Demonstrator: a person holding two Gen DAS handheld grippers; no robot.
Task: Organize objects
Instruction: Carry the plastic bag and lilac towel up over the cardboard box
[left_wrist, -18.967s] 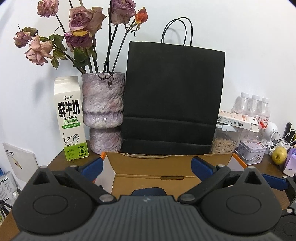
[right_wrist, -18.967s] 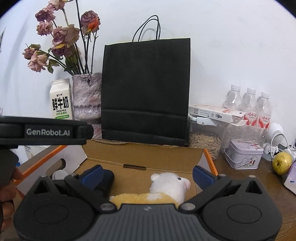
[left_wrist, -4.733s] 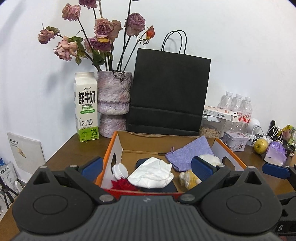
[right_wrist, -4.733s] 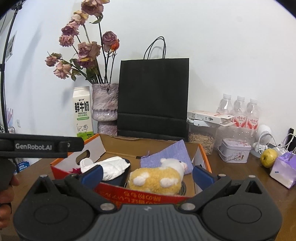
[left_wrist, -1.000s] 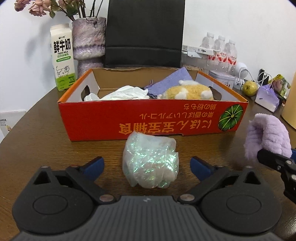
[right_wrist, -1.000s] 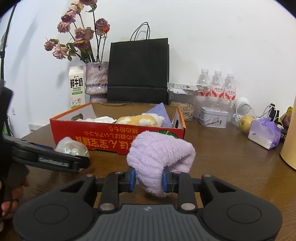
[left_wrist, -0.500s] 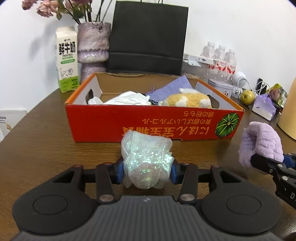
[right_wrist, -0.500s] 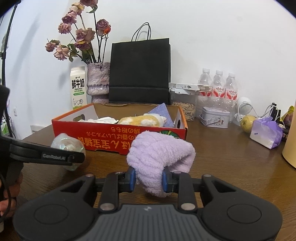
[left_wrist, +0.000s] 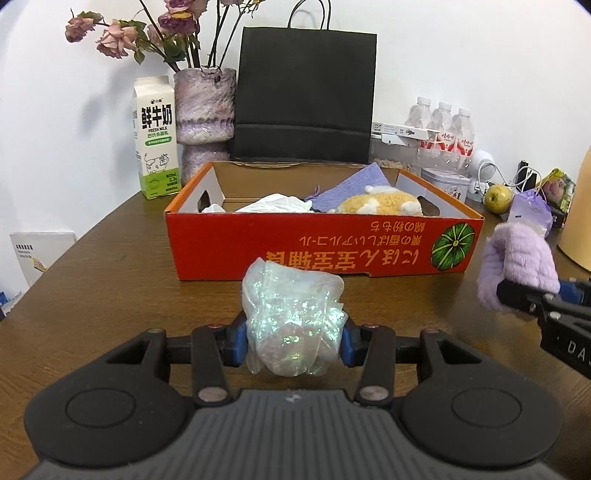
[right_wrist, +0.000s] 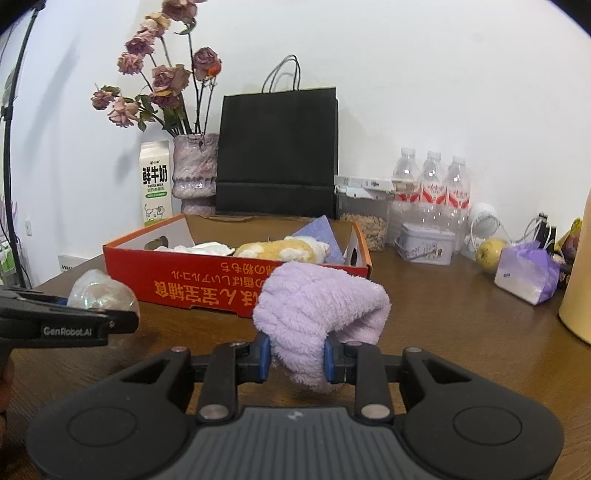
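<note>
My left gripper (left_wrist: 291, 341) is shut on a crumpled iridescent plastic bag (left_wrist: 293, 317) and holds it above the brown table, in front of the red cardboard box (left_wrist: 325, 249). My right gripper (right_wrist: 297, 356) is shut on a fluffy lilac cloth (right_wrist: 317, 306), also lifted, right of the left gripper. The cloth shows in the left wrist view (left_wrist: 517, 264); the bag shows in the right wrist view (right_wrist: 99, 291). The box holds a yellow plush toy (left_wrist: 380, 203), a white crumpled bag (left_wrist: 277, 203) and a purple cloth (left_wrist: 354, 186).
Behind the box stand a milk carton (left_wrist: 155, 138), a vase of dried roses (left_wrist: 205, 122) and a black paper bag (left_wrist: 304, 98). At the right are water bottles (right_wrist: 430, 181), a tin (right_wrist: 424, 238), an apple (right_wrist: 489, 249) and a purple pouch (right_wrist: 526, 273).
My left gripper closed on the iridescent bag a second ago and has lifted it off the table. My right gripper keeps its hold on the lilac cloth and has risen slightly.
</note>
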